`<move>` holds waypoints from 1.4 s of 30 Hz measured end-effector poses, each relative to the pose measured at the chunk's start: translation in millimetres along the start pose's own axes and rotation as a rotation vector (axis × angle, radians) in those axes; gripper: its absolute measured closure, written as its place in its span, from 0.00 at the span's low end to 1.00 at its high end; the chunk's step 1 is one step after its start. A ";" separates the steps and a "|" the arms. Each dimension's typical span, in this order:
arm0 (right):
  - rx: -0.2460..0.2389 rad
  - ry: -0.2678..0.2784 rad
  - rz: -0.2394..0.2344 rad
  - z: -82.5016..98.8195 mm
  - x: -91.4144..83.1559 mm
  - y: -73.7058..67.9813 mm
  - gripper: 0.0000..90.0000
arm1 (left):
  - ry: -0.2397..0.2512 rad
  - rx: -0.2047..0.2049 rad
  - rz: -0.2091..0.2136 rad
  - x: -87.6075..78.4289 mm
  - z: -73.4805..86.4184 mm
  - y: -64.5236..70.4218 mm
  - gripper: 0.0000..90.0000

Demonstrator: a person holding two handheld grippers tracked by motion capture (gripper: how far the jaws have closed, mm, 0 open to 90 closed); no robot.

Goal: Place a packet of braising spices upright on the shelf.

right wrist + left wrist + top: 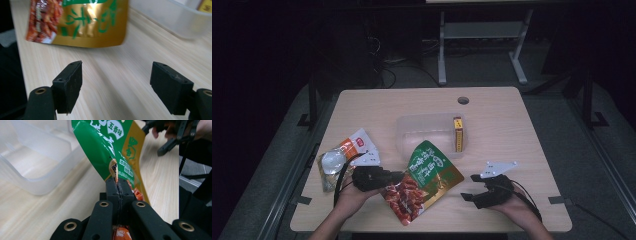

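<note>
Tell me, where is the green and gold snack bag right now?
In the high view the snack bag sits front and centre, pinched in the left gripper, just in front of the clear plastic box, with the open right gripper to its right.

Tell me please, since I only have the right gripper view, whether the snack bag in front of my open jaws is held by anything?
Observer: Yes, the left gripper is shut on the snack bag, pinching one edge.
Operator: Thank you. Is there anything in the clear container?
Observer: A yellow box stands against the right wall of the clear container.
Operator: Is anything else on the table?
Observer: To the left, an orange and white packet lies beside a clear bag.
</note>
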State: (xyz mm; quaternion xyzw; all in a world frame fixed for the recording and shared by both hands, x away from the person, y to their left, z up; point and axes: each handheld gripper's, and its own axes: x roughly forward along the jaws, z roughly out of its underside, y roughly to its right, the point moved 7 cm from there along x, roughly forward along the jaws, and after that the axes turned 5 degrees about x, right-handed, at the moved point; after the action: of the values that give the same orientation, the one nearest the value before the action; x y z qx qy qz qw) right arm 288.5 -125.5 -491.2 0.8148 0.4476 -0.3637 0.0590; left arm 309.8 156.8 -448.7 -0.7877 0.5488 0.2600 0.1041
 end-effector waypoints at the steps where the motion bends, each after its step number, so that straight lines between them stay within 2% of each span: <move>1: 0.005 0.005 -0.011 -1.9 1.3 -0.8 0.28 | 0.014 -0.005 0.000 -1.5 -2.3 0.4 1.00; 4: 0.016 0.033 -0.053 -10.6 6.4 -3.0 0.27 | 0.042 0.007 -0.010 -7.0 -8.3 0.1 1.00; 7: 0.022 0.062 -0.091 -20.3 13.6 -5.1 0.27 | 0.083 -0.001 -0.018 -11.8 -15.1 0.5 1.00; 10: 0.002 0.070 -0.105 -28.0 22.0 -9.3 0.26 | 0.112 -0.008 -0.005 -15.4 -20.2 0.6 1.00; 14: -0.015 0.088 -0.101 -39.7 33.6 -9.2 0.26 | 0.130 0.003 -0.003 -17.4 -23.7 2.8 1.00; 18: 0.023 0.114 -0.154 -49.9 47.9 -6.3 0.27 | 0.150 0.004 0.004 -19.2 -26.8 5.3 1.00; 20: 0.026 0.136 -0.179 -56.1 52.8 -8.1 0.29 | 0.159 0.003 0.011 -20.0 -27.8 6.0 1.00; 22: 0.025 0.172 -0.209 -63.8 54.4 -12.2 0.34 | 0.165 0.003 0.018 -20.1 -28.3 7.0 1.00; 25: 0.018 0.212 -0.247 -73.3 55.2 -17.2 0.53 | 0.169 -0.002 0.015 -19.7 -27.6 7.0 1.00; 26: 0.015 0.214 -0.257 -74.9 54.2 -20.1 0.62 | 0.168 -0.003 0.014 -19.7 -27.0 6.6 1.00; 31: 0.017 0.222 -0.266 -75.6 47.6 -20.6 0.84 | 0.192 -0.029 0.020 -20.7 -25.4 3.9 1.00; 33: 0.018 0.227 -0.277 -77.1 45.0 -19.8 0.91 | 0.192 -0.028 0.023 -20.3 -25.1 3.9 1.00; 38: 0.010 0.244 -0.285 -79.4 37.0 -16.5 0.99 | 0.185 -0.045 0.031 -16.3 -19.3 1.5 0.99; 42: -0.032 0.225 -0.265 -81.8 31.5 -16.7 1.00 | 0.152 -0.039 0.034 -13.3 -14.5 -0.6 0.99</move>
State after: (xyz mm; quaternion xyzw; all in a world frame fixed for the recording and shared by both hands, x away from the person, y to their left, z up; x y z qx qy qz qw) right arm 330.3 -59.4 -448.2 0.7831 0.5606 -0.2677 -0.0271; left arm 311.1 161.3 -429.6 -0.7975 0.5632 0.2119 0.0425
